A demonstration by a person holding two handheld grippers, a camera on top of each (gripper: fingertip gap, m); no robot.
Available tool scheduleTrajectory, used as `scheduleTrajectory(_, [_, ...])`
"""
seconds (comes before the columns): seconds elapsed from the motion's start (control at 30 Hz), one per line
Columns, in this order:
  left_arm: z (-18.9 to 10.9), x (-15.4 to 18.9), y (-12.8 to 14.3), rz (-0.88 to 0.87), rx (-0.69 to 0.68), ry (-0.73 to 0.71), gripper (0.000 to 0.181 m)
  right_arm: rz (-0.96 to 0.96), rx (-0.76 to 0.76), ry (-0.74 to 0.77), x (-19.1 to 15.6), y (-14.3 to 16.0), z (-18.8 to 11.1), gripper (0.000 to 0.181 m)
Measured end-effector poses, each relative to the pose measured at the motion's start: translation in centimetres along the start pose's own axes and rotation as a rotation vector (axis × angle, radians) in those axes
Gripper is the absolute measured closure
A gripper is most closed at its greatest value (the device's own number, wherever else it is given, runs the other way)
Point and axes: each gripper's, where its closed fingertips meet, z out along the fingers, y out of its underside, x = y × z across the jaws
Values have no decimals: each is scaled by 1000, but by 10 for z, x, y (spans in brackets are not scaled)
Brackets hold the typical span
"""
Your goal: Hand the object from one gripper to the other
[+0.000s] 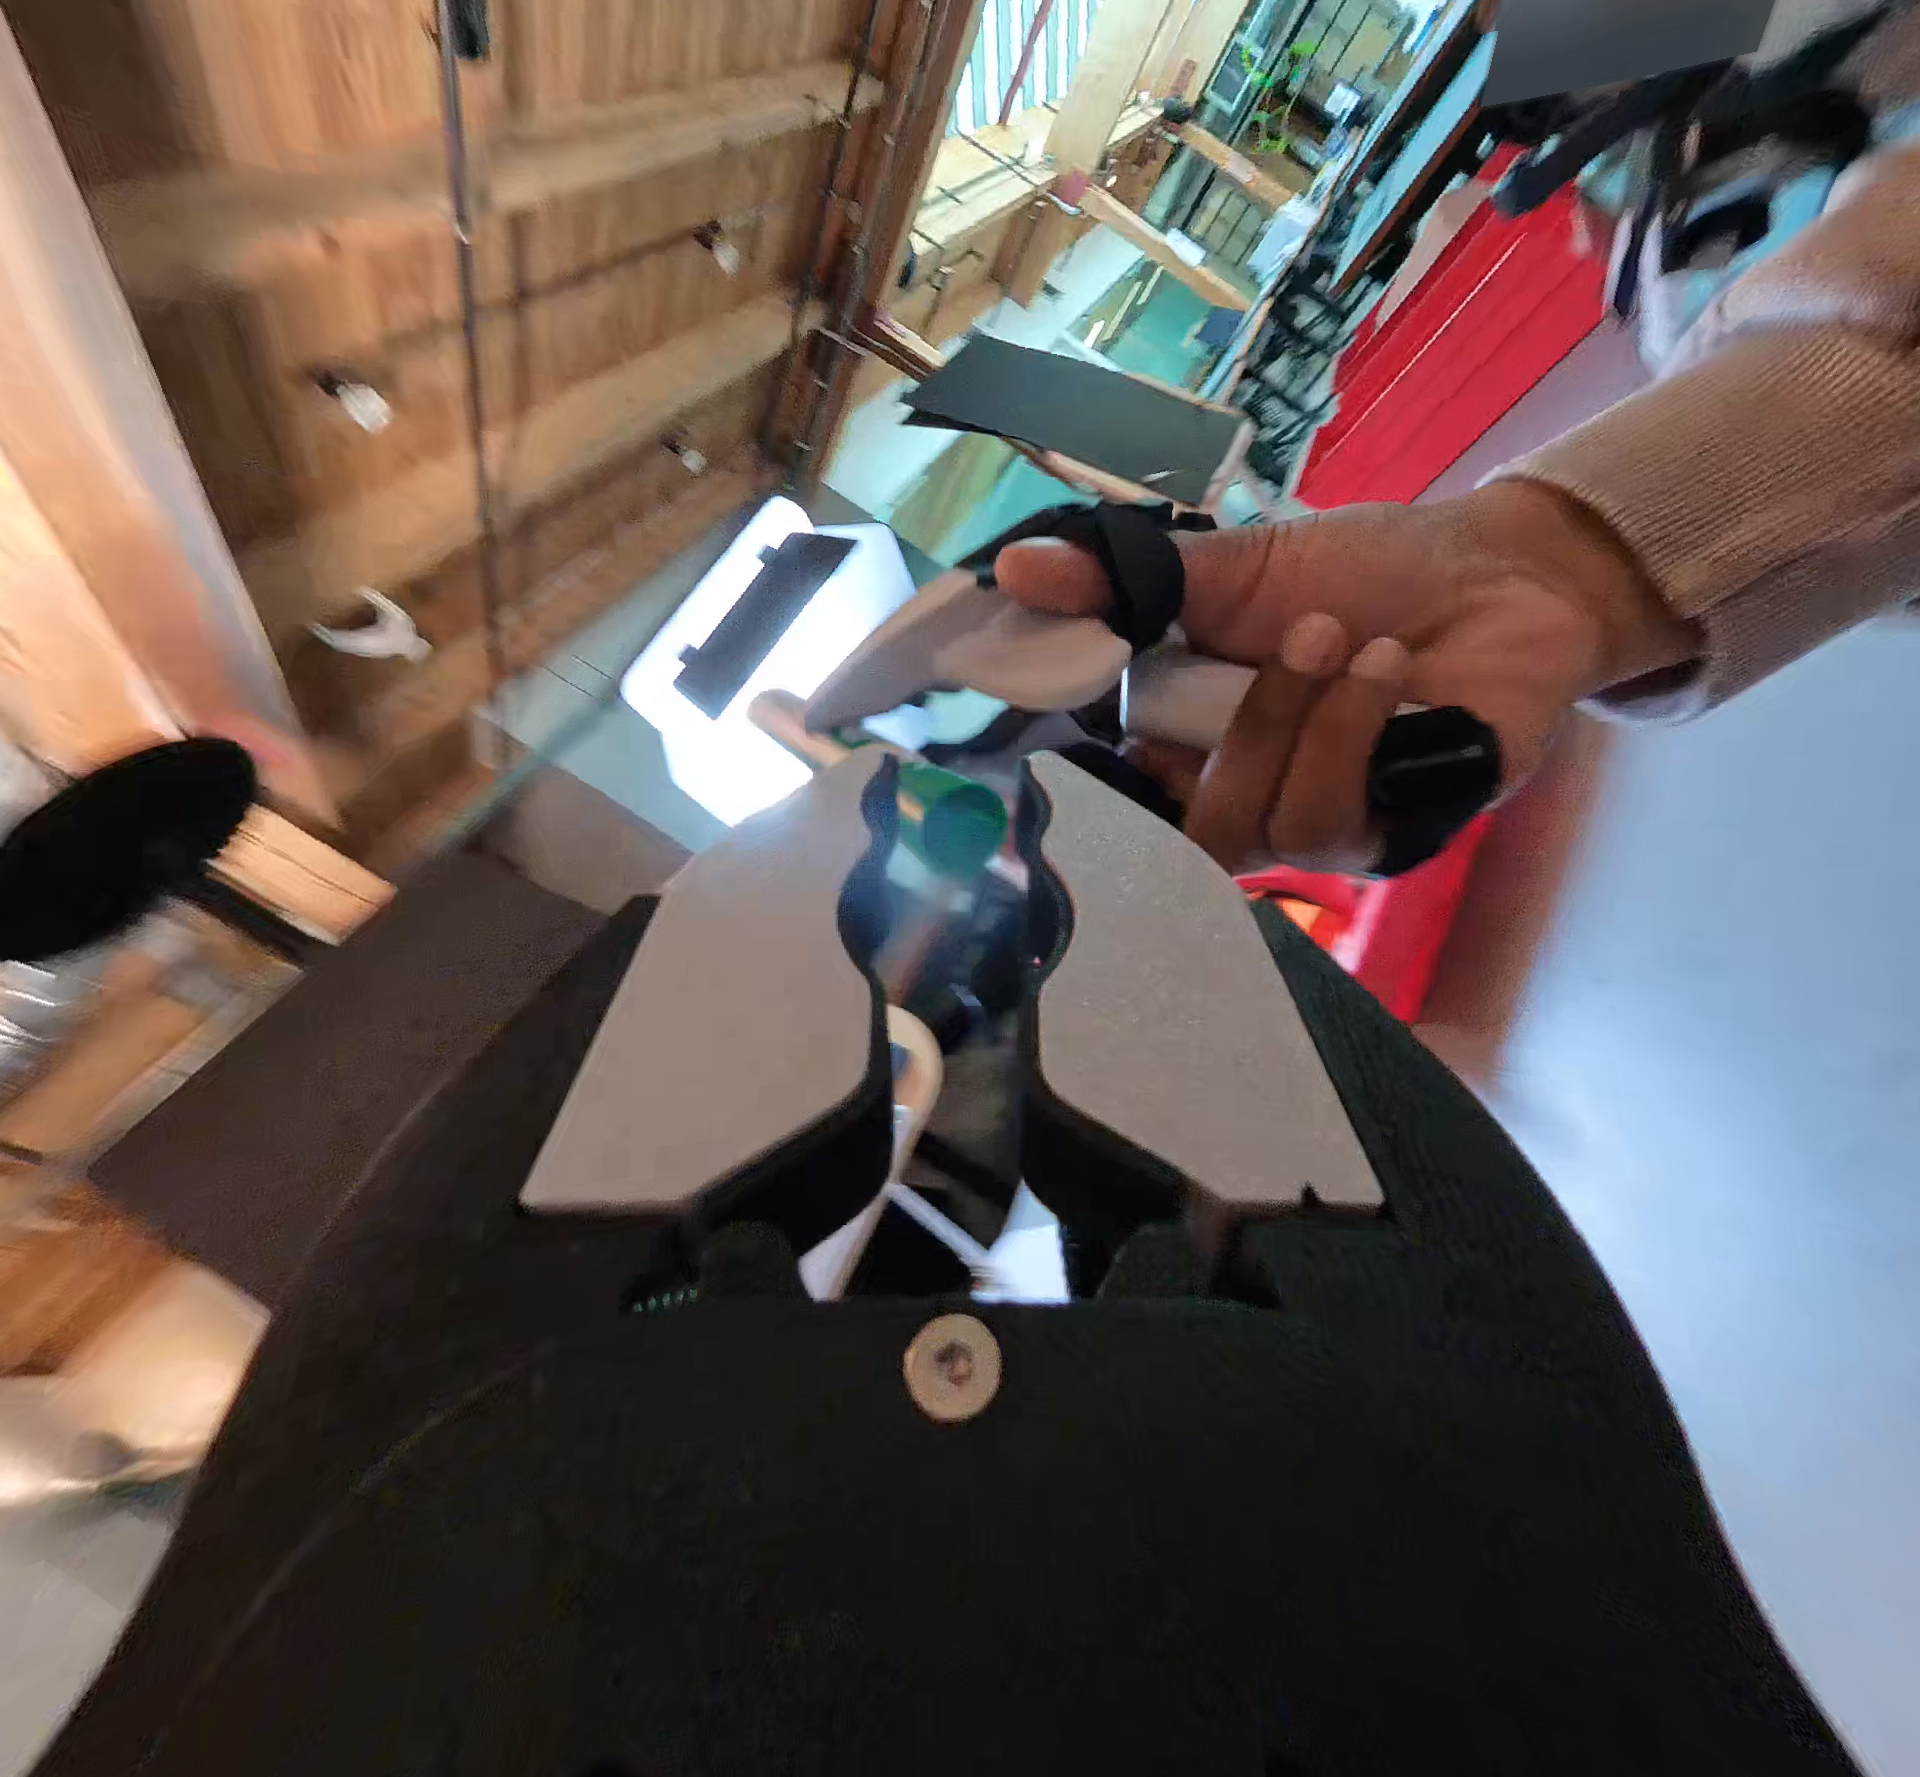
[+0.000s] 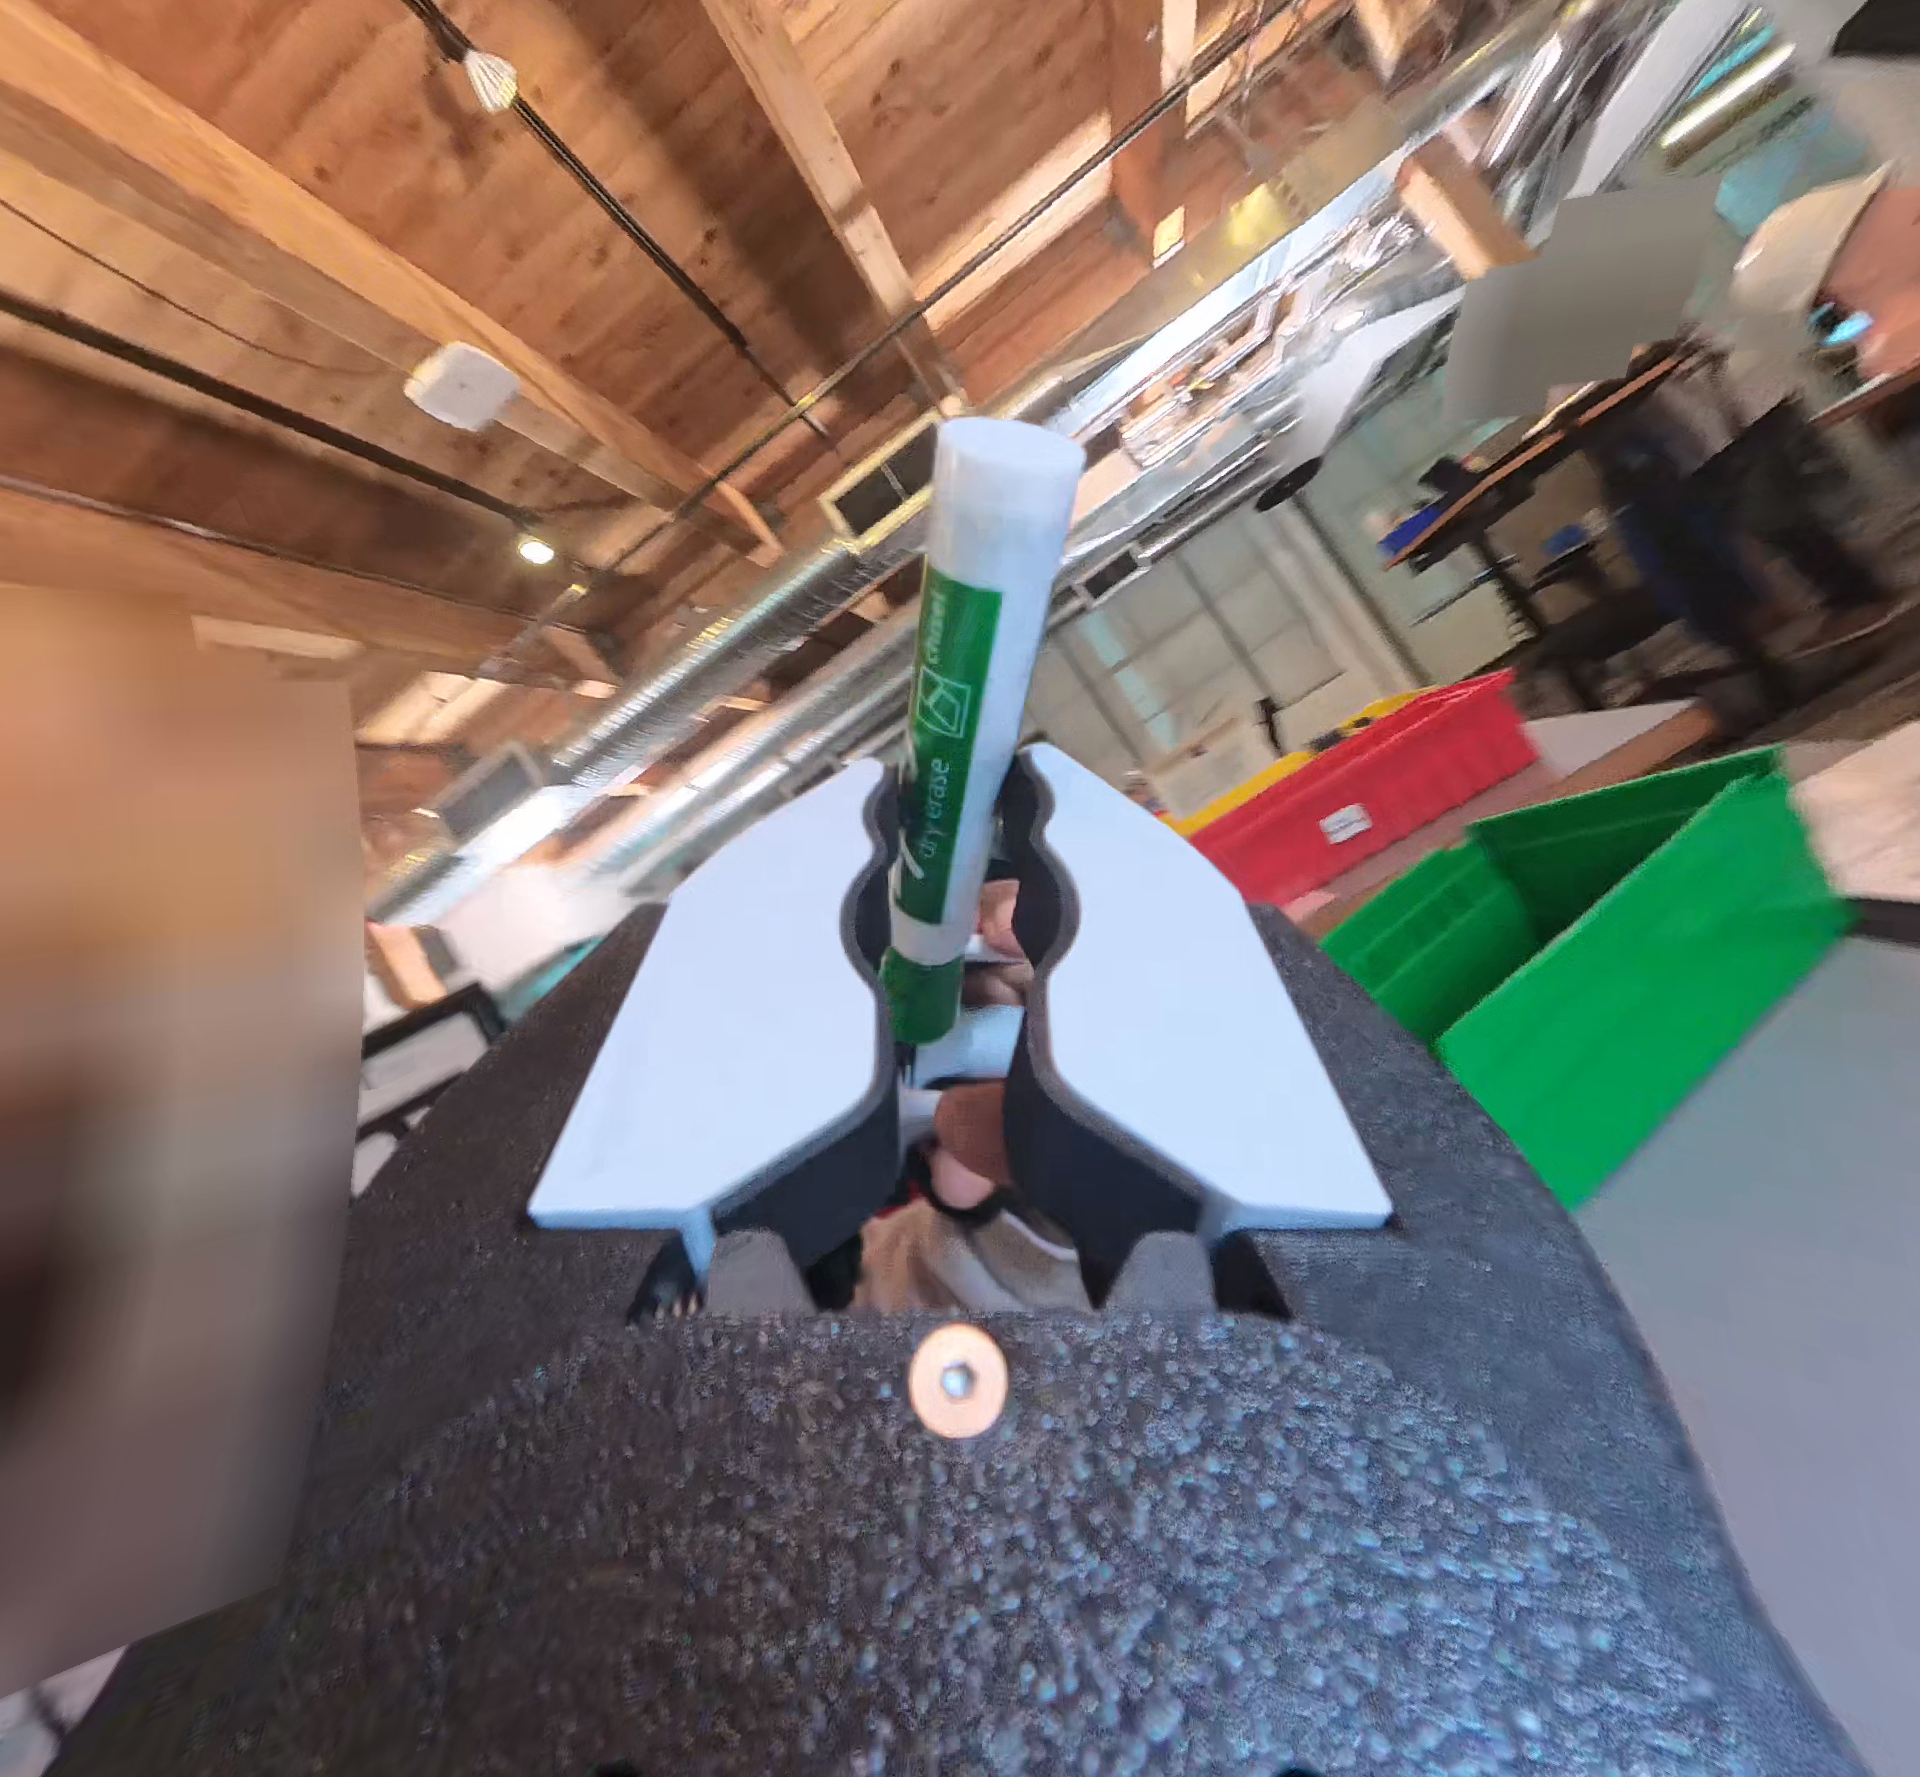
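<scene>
A green-and-white dry-erase marker stands upright between the fingers of my right gripper, which is shut on its barrel. The white end points up and the green cap points down. In the left wrist view the green cap sits between the tips of my left gripper. Its jaws stand only a marker's width apart and close on the cap. The right gripper's grey finger lies just above, held by a hand in a tan sleeve.
A green bin and a red bin stand to the right on a grey table. A red bin and a black chair show in the left wrist view. A wooden ceiling is overhead. Left tips to right tips: about 6 cm.
</scene>
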Motion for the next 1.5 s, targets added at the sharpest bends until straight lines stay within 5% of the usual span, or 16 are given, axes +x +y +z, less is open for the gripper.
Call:
scheduleTrajectory(0.03, [0,-1,6,-132,-2,46,152,-64,-14,33,2,-6,-5,162])
scheduleTrajectory(0.17, [-2,-24,25,-688,-2,123,136,-430,-148,251,23,-17,-25,162])
scheduleTrajectory(0.27, [-2,-35,35,-857,-33,98,136,-791,-333,460,50,-6,-33,162])
scheduleTrajectory(0.53, [5,-11,61,-667,-307,96,138,-1517,-712,619,82,53,-20,162])
scheduleTrajectory(0.6, [3,-4,68,-557,-372,123,160,-1637,-749,664,83,53,-20,162])
scheduleTrajectory(0.7, [2,-7,68,-508,-389,120,160,-1782,-687,709,75,36,-19,162])
scheduleTrajectory(0.87, [-5,-35,56,-538,-195,5,161,-1514,-460,685,54,5,-21,155])
scheduleTrajectory(1.0, [-22,-67,39,-686,52,-84,161,-890,-192,527,46,-18,-28,146])
scheduleTrajectory(1.17, [-32,-78,20,-806,295,-123,161,-142,26,113,30,-13,-17,134])
scheduleTrajectory(1.3, [-11,-46,27,-841,266,-61,161,-26,19,4,17,11,2,134])
scheduleTrajectory(1.33, [-5,-35,32,-821,225,-46,161,-25,13,-4,13,12,4,151])
scheduleTrajectory(1.5, [14,-8,59,-865,9,5,160,-351,-56,194,22,-8,-12,163])
